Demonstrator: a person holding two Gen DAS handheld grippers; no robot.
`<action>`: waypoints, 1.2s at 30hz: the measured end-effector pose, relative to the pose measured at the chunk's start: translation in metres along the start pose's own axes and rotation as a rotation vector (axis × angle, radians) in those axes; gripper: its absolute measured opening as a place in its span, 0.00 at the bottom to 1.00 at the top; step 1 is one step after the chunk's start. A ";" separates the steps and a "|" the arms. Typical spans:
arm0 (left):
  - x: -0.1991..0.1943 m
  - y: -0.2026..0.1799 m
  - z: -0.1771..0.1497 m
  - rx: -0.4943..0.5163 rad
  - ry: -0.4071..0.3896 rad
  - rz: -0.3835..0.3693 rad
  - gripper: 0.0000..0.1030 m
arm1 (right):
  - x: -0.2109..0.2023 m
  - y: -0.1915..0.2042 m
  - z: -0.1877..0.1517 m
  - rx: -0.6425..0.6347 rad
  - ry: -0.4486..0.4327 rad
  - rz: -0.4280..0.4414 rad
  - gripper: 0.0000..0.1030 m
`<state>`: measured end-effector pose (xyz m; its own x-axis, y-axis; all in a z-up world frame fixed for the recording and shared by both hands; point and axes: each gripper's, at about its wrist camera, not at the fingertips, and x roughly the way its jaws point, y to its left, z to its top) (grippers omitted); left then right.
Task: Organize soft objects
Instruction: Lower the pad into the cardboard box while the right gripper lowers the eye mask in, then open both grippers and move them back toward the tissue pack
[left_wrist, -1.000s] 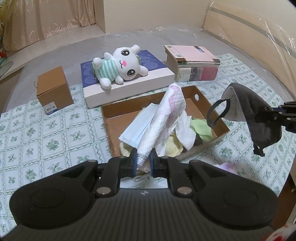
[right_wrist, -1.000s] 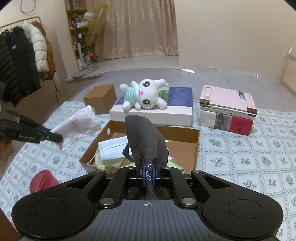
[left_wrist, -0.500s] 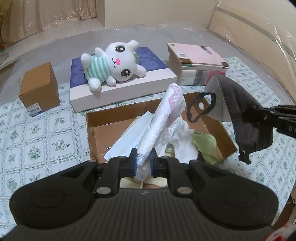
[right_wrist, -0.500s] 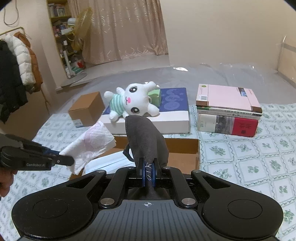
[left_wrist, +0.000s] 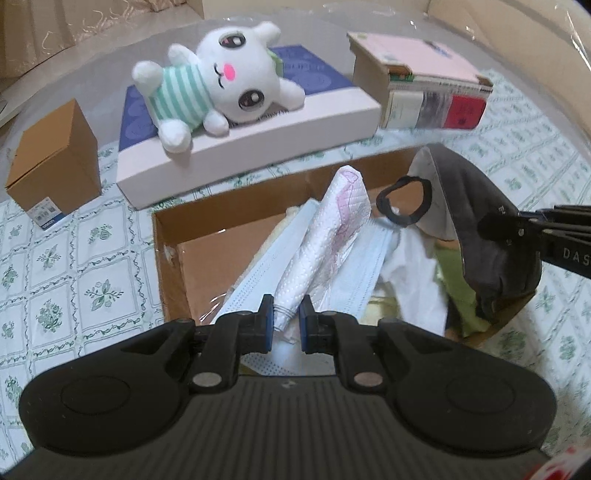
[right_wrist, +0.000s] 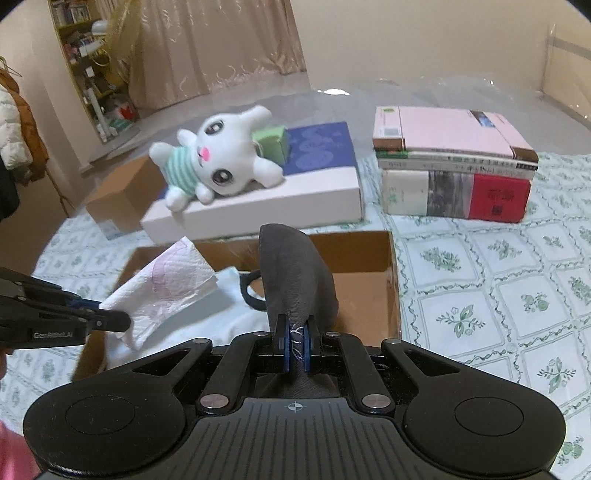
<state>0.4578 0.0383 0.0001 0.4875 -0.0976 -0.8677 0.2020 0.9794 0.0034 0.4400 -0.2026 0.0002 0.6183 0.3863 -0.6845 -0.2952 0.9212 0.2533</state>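
Two wrist views, one moment. Table (left_wrist: 74, 251) wears a white cloth with a green floral grid, clear plastic sheeting over its far part. Room: beige curtains (right_wrist: 221, 48) at 12 o'clock in the right view, cluttered shelf (right_wrist: 85, 48) at 10, coats (right_wrist: 14, 136) hanging at 9.

Open cardboard box (left_wrist: 229, 206) sits centre, holding a pale blue face mask (left_wrist: 258, 273), white cloth and yellow-green fabric. Beyond it, at 12, a white plush rabbit (left_wrist: 221, 81) in a green-striped shirt lies on a flat white-and-blue box (left_wrist: 258, 133). Small brown carton (left_wrist: 55, 173) at 9 in the left view, with a label too small to read. Stack of books (right_wrist: 454, 170), pink one on top, at 2.

Left tongs (left_wrist: 287, 319) tilt steeply down over the box, clamped on a white quilted tissue with pink print (left_wrist: 332, 229) that stands up from the pads above the mask. Right tongs (right_wrist: 295, 345) angle down less steeply, closed tight on a dark grey fabric mask (right_wrist: 295, 269), whose ear loop hangs over the box interior.

Writing: "DAS" shows on the right tool's side in the left view; the left tool's lettering in the right view is blurred, roughly "GenRobot.AI".
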 end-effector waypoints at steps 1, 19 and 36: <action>0.004 0.000 0.000 0.004 0.009 -0.001 0.11 | 0.004 -0.001 -0.001 -0.001 0.006 -0.006 0.07; 0.005 0.010 -0.004 0.008 0.030 0.035 0.39 | 0.024 -0.007 -0.016 -0.089 0.049 -0.040 0.21; -0.134 -0.002 -0.047 -0.062 -0.160 0.027 0.48 | -0.117 0.042 -0.017 -0.095 -0.130 -0.040 0.59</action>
<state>0.3524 0.0577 0.0933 0.6218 -0.0926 -0.7777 0.1362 0.9906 -0.0091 0.3426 -0.2100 0.0790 0.7181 0.3573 -0.5973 -0.3319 0.9301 0.1573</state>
